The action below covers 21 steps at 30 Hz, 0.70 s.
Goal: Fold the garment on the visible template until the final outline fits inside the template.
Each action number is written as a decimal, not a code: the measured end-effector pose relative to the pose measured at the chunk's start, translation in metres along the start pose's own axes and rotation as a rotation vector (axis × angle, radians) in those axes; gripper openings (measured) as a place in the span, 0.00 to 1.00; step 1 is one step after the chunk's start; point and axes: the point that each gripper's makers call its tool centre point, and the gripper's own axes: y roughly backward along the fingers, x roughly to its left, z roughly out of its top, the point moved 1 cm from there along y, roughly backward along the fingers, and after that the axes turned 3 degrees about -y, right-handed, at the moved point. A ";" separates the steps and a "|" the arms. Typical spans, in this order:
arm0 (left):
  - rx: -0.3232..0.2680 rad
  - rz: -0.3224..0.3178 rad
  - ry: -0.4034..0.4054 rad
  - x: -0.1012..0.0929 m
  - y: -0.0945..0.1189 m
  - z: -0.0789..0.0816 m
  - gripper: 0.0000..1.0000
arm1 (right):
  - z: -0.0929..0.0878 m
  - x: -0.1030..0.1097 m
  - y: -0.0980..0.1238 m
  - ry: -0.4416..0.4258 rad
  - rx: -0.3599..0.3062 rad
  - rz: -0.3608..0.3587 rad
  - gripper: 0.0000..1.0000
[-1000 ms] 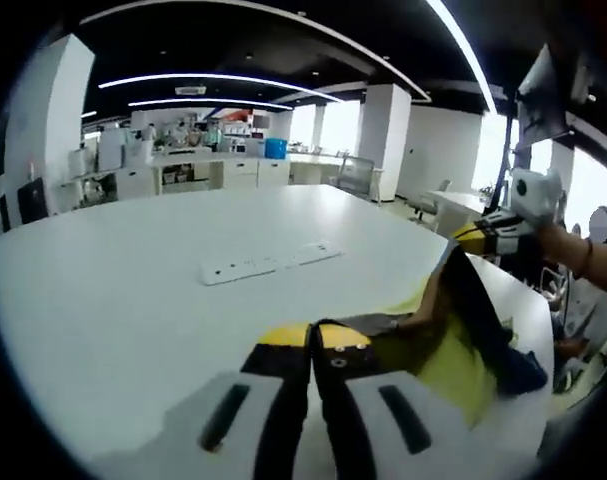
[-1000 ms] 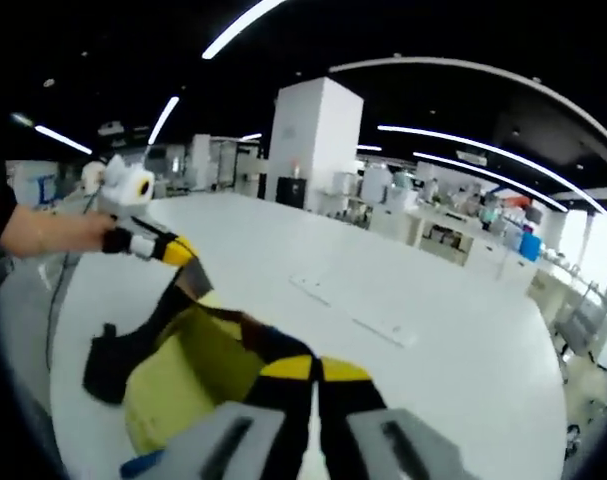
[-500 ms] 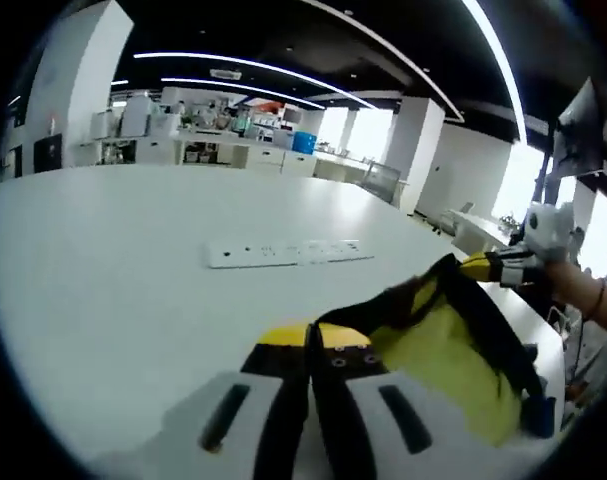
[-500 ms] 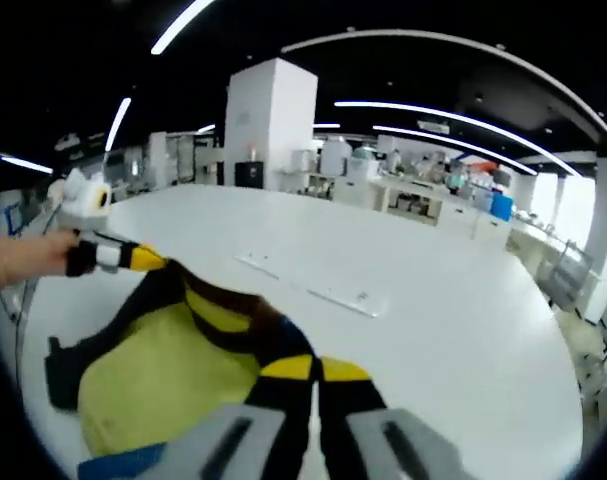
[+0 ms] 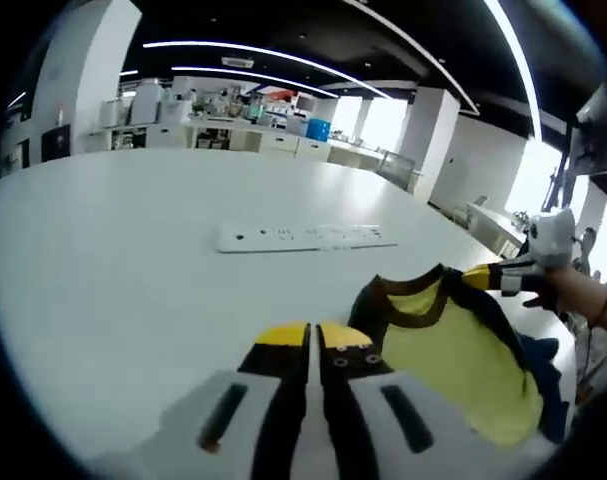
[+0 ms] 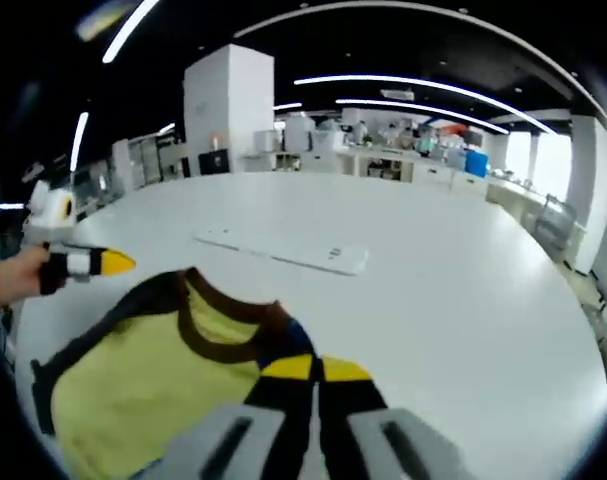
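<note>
Left gripper view first: the left gripper [image 5: 313,345] has its yellow-tipped jaws pressed together at the shoulder edge of the shirt [image 5: 453,350], and they look pinched onto the cloth there, though the contact itself is partly hidden by the tips. The shirt, yellow with a dark collar and dark sleeves, lies to the right of these jaws on the white table [image 5: 113,260]. The right gripper [image 5: 488,277] comes in from the far side, its tip at the other shoulder, a hand behind it. A long white power strip [image 5: 303,237] sits well apart, further up the table. I can make out no template outline on the table.

Right gripper view next: the right gripper [image 6: 315,375] shows its jaws narrow and closed at the collar-side shoulder of the shirt [image 6: 153,370], which spreads off to the left. The left gripper [image 6: 93,263] points at the opposite shoulder, and from here I cannot tell whether it grips.

My worry: the shirt's hem lies near the table's edge, so if either pinch is shallow the cloth could slip free and bunch, or the lower part could slide off, out of the workspace. Uneven pulling would skew the outline.
</note>
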 end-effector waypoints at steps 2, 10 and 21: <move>0.011 0.007 -0.019 0.000 0.002 -0.001 0.05 | -0.003 0.002 0.003 -0.008 0.006 -0.002 0.01; 0.031 0.042 -0.073 0.001 0.014 0.004 0.36 | 0.011 0.018 0.016 -0.060 -0.031 0.054 0.35; 0.040 0.022 -0.138 -0.005 0.049 0.009 0.56 | 0.015 0.048 0.058 -0.016 0.009 0.146 0.71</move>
